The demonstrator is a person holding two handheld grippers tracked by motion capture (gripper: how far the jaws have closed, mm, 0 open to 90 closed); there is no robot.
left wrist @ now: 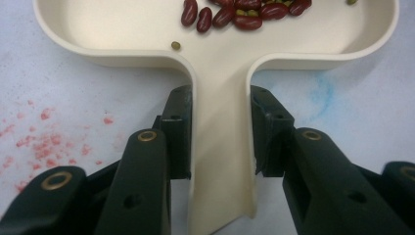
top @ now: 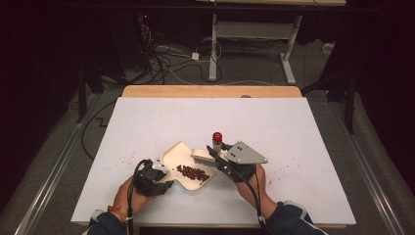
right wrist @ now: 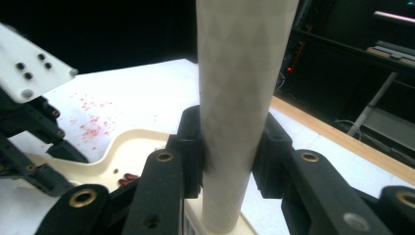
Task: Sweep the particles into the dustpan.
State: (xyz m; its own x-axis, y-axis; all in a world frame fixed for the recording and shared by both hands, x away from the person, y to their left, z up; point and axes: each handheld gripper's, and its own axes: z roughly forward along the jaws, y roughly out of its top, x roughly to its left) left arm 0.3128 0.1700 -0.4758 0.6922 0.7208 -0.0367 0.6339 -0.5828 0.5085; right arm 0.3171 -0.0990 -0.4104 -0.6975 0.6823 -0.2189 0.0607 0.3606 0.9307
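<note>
Sweeping loose beans into a pan, by the look of it, and mid-step.

Left claw [left wrist: 220,147] clamped on the flat handle of the cream plastic dustpan [left wrist: 220,73], one jaw on each side edge. Dustpan lying flat on the white tabletop [top: 293,127] near the front edge, with a heap of dark red kidney beans [top: 192,172] already resting inside it, plus an odd small green one [left wrist: 175,45].

Right claw [right wrist: 227,161] closed around the pale tapered handle of the small brush [right wrist: 244,73], held nearly upright; brush head [top: 202,156] poised at the far right rim of the pan, bristles toward the beans. Red-capped tip [top: 217,136] sticking up beyond it.

To do this well: keep the pan pressed flat so nothing slips beneath the lip. Sweep in short, light strokes toward the pan's deeper end, near the handle. Hold the brush low enough for bristles to graze the surface, no harder, or beans likely flick over the rim. Keep the pan hand steady against each stroke. Faint reddish specks [left wrist: 34,142] on the tabletop to the left: probably stains, not worth chasing.
</note>
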